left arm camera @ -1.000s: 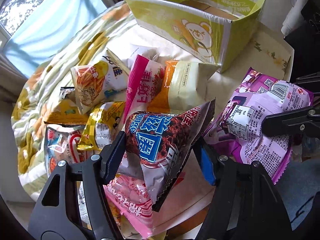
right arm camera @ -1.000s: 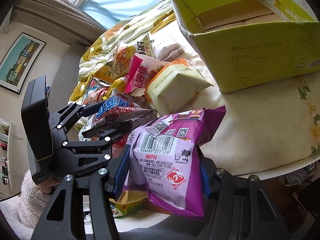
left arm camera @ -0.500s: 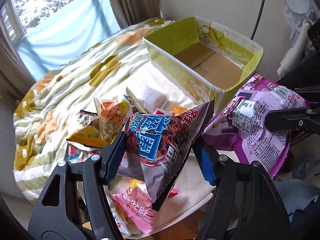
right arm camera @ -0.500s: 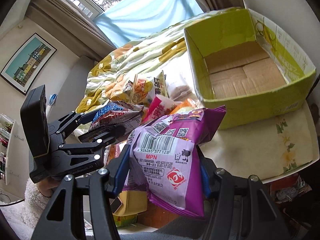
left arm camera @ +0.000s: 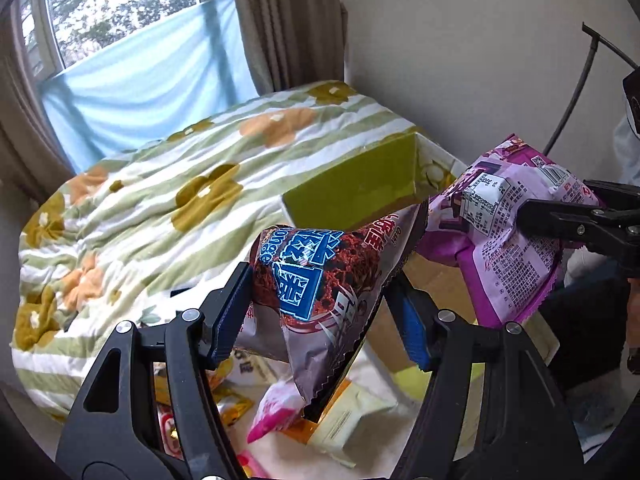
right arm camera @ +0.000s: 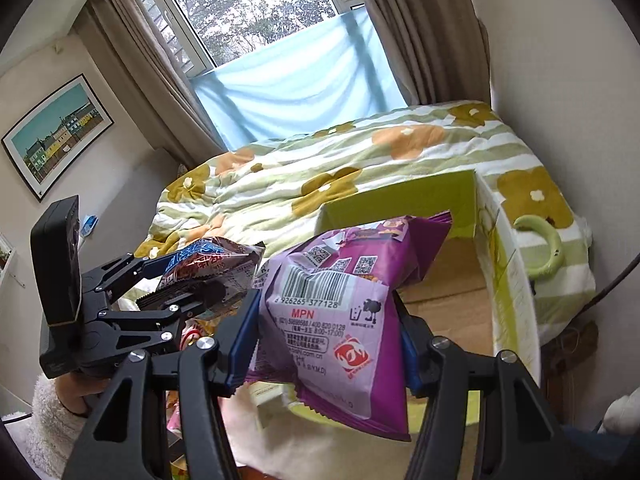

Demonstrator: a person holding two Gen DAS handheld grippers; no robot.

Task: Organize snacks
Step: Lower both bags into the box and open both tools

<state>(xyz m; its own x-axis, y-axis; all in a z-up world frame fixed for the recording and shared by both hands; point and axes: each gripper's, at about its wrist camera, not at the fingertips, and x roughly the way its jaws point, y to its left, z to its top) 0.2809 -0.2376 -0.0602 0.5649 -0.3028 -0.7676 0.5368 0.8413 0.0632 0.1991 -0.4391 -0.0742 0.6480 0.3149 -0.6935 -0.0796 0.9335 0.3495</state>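
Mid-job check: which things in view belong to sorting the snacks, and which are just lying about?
Job:
- brown snack bag, held by left gripper
- purple snack bag, held by right gripper
- green box
- loose snacks below

Lying about:
- flowered blanket
- green ring
- framed picture
- curtains

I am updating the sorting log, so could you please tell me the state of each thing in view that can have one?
left claw: shut on the brown snack bag.
right claw: shut on the purple snack bag.
brown snack bag: held in the air, puffy, sealed.
purple snack bag: held in the air, barcode side showing.
green cardboard box: open on top, bare cardboard floor showing.
curtains: drawn apart.
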